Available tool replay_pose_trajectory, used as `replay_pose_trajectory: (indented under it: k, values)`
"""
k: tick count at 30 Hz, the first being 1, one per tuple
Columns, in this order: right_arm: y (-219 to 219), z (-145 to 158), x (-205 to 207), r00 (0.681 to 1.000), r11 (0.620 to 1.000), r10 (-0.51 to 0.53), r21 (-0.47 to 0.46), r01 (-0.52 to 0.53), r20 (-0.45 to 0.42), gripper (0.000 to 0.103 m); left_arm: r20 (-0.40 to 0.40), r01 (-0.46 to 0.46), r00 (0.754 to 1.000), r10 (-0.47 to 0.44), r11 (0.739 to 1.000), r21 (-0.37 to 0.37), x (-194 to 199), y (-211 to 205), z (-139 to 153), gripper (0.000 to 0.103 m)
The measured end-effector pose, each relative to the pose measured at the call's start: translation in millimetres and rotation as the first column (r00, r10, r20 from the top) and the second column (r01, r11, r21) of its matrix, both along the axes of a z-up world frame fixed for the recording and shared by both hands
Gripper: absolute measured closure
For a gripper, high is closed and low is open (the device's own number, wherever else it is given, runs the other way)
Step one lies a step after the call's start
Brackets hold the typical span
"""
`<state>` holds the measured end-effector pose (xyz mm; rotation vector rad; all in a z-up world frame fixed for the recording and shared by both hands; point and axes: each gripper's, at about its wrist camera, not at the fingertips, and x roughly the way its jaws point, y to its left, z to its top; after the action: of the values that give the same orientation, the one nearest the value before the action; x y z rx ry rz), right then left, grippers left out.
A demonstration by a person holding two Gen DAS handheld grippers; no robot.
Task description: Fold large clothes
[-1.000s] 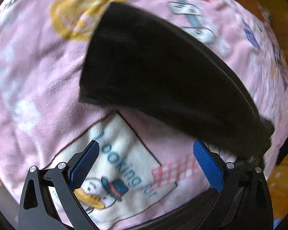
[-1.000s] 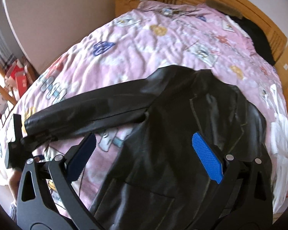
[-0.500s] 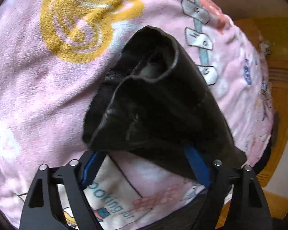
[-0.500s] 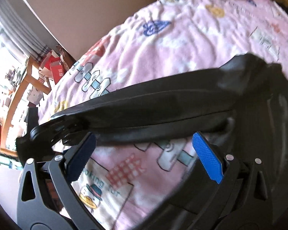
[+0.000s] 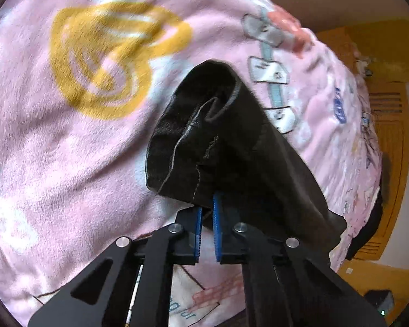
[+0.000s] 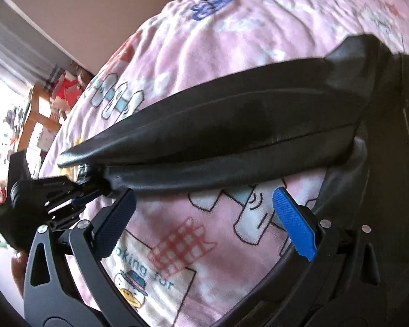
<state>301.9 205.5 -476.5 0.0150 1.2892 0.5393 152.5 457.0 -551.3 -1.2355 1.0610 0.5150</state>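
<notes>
**Sleeve cuff pinched on the pink bed**

A bed covered by a pink cartoon-print blanket [image 6: 231, 62] fills both views, with a beige wall behind it and a wooden headboard [image 5: 392, 147] at the far end.

The left gripper [image 5: 206, 212] is clenched on the cuff [image 5: 193, 141] of the black leather jacket's sleeve [image 6: 231, 130]; its blue pads [image 5: 217, 218] stand nearly together with the cuff's edge pinched between them. The cuff bunches up above the fingers, its opening creased and its stitching visible. In the right wrist view the left gripper shows at the left edge, holding the sleeve end, and the sleeve stretches from there across the blanket to the jacket body [image 6: 395, 163] at the right.

The right gripper [image 6: 201, 218] is spread wide and grasps nothing. It hangs over the blanket just below the sleeve, with a printed cartoon patch [image 6: 150, 278] beneath its fingers.
</notes>
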Motion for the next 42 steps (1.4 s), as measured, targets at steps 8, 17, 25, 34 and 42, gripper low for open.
replay_pose_trajectory:
  k: [8, 17, 25, 34, 42]
  values:
    - [-19, 9, 13, 0.995, 0.995, -0.100, 0.025, 0.100, -0.014, 0.006, -0.058, 0.126, 0.992, -0.115, 0.962, 0.243, 18, -19, 53, 0.100]
    - [-89, 45, 29, 0.973, 0.973, -0.228, -0.009, 0.229, 0.040, 0.006, 0.016, 0.234, 0.964, -0.267, 0.869, 0.436, 81, -63, 149, 0.100]
    - [-197, 72, 29, 0.918, 0.921, -0.387, -0.008, 0.389, 0.084, 0.006, 0.057, 0.394, 0.855, -0.516, 0.717, 0.574, 168, -173, 217, 0.100]
    - [-326, 72, 11, 0.817, 0.820, -0.569, -0.015, 0.572, 0.092, 0.006, 0.087, 0.543, 0.627, -0.774, 0.515, 0.663, 235, -354, 265, 0.100]
    - [-463, 52, -17, 0.682, 0.681, -0.727, -0.046, 0.731, 0.077, 0.006, 0.028, 0.672, 0.432, -0.901, 0.342, 0.657, 242, -534, 242, 0.100]
